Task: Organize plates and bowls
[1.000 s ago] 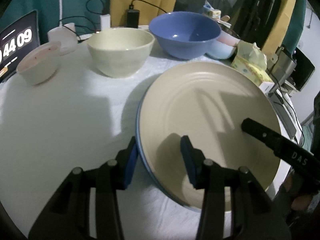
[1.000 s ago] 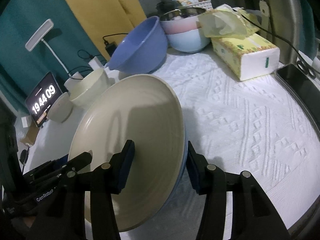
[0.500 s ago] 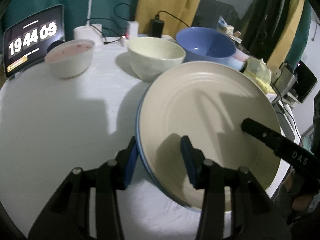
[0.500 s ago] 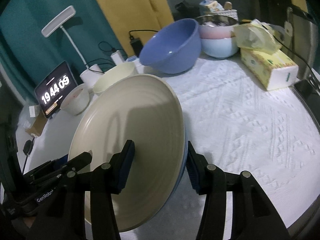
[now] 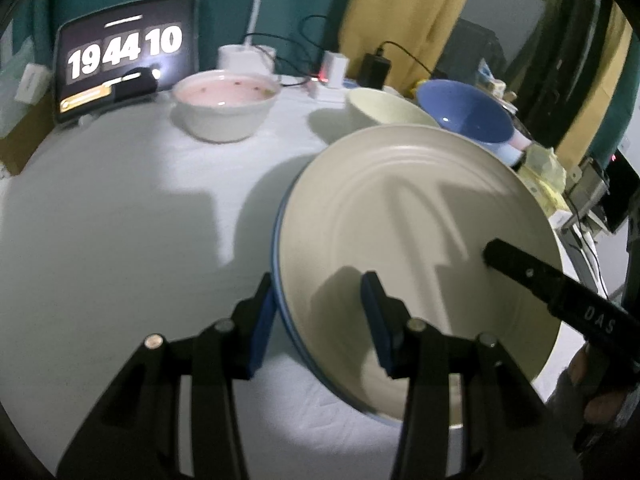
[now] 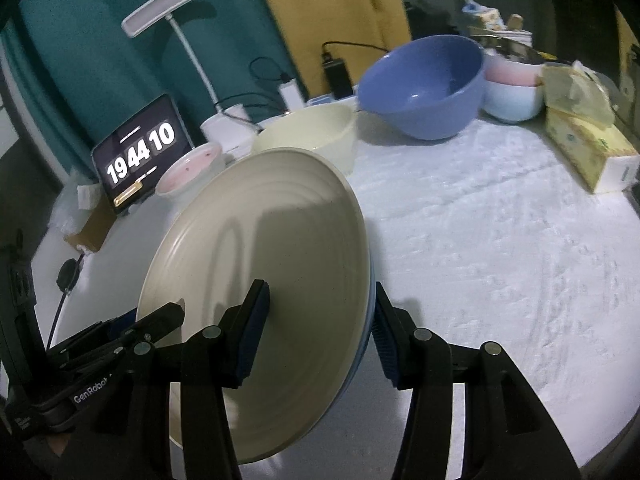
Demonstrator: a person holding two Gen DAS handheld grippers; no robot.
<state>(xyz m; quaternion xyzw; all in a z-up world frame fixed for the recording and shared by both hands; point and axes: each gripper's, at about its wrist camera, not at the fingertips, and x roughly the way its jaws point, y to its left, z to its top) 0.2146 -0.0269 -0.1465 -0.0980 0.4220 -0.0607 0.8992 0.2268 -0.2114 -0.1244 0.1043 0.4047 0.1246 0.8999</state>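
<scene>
I hold a large round cream ceramic plate with a blue underside [image 5: 416,240] by both grippers, tilted, above the white-clothed desk [image 5: 120,248]. My left gripper [image 5: 318,320] is partly open and clamped on the plate's left rim at lower centre of the left wrist view: one blue pad under the rim, the other on the cream face. My right gripper [image 6: 320,324] is likewise partly open, gripping the opposite rim at lower centre of the right wrist view, one pad on the face, one behind the blue edge. The plate fills the centre of both views.

Upper part of the right wrist view: big blue bowl [image 6: 424,84], cream bowl [image 6: 312,136] just beside it on the left, small white bowl with pink inside [image 6: 188,172] further left. Pink bowl stacked in a pale blue bowl [image 6: 512,88] at upper right, touching the blue one or just beside, can't tell. Yellow tissue box [image 6: 588,144] at right edge. Tablet clock reading 19 44 10 [image 6: 140,152] and white desk lamp [image 6: 168,20] at upper left.
</scene>
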